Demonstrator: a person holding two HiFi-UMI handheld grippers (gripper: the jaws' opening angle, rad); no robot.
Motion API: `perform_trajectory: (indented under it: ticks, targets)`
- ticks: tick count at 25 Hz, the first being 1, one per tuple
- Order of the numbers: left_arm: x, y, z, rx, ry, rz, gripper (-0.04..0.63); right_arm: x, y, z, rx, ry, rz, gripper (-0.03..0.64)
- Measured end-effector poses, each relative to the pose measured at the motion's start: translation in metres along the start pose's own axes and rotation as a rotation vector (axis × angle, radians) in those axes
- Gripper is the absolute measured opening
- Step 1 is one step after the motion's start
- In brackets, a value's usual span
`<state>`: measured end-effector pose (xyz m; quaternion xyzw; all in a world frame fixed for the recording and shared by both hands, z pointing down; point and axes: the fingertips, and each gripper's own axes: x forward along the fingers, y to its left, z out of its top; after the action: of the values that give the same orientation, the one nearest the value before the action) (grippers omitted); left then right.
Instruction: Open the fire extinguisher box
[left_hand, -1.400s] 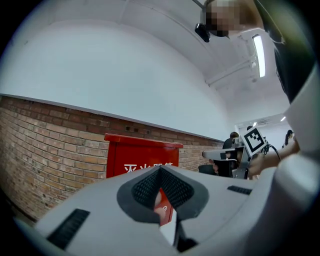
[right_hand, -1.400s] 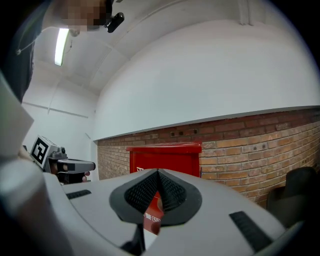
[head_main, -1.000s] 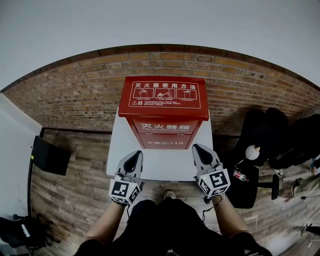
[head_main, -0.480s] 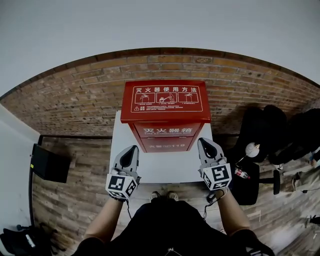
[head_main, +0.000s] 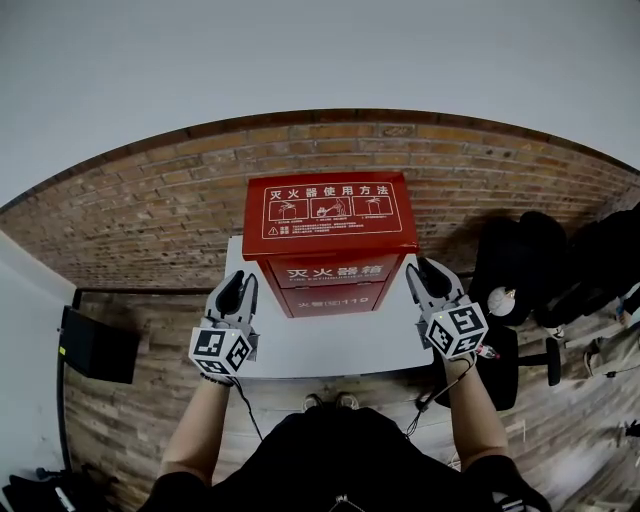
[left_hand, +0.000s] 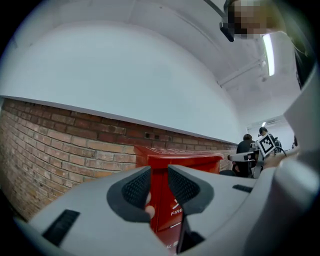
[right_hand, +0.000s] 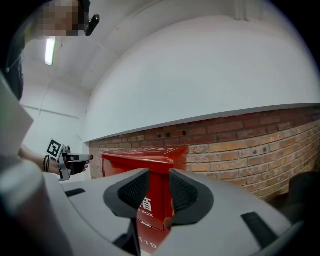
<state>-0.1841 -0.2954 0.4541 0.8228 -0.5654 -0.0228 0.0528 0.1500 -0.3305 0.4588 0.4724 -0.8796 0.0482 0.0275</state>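
Box (head_main: 330, 225) is flanked, upright and shut, by left gripper (head_main: 234, 285) and right gripper (head_main: 430, 272), equally near. Both jaws, just opened, are held apart with nothing gripped.

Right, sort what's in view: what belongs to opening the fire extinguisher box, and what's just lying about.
For the job: fire extinguisher box; white table under it; left gripper and right gripper, jaws just opened, gripping nothing.
Lying about: black chair; black panel on the floor.

Box (head_main: 330, 225) on table (head_main: 335, 348), before wall (head_main: 150, 205)
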Motion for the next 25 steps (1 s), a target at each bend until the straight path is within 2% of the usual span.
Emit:
perform_trajectory:
  ticks: [3, 9, 15, 22, 25]
  targets:
    - [0.007, 0.01, 0.002, 0.014, 0.008, -0.024, 0.187, 0.003, -0.011, 0.004, 0.005, 0.003, 0.006, 0.13]
    - [0.021, 0.016, 0.0, 0.039, 0.019, -0.094, 0.227, 0.017, -0.016, 0.006, 0.017, 0.005, 0.067, 0.15]
    - [0.03, 0.005, 0.006, 0.065, -0.014, -0.153, 0.239, 0.024, -0.014, 0.007, 0.01, -0.006, 0.097, 0.162]
    - [0.031, 0.004, 0.008, 0.055, -0.039, -0.133, 0.239, 0.021, -0.011, 0.009, -0.014, -0.005, 0.082, 0.16]
    - [0.032, 0.004, 0.009, 0.078, -0.025, -0.123, 0.236, 0.02, -0.011, 0.009, -0.041, 0.012, 0.075, 0.153]
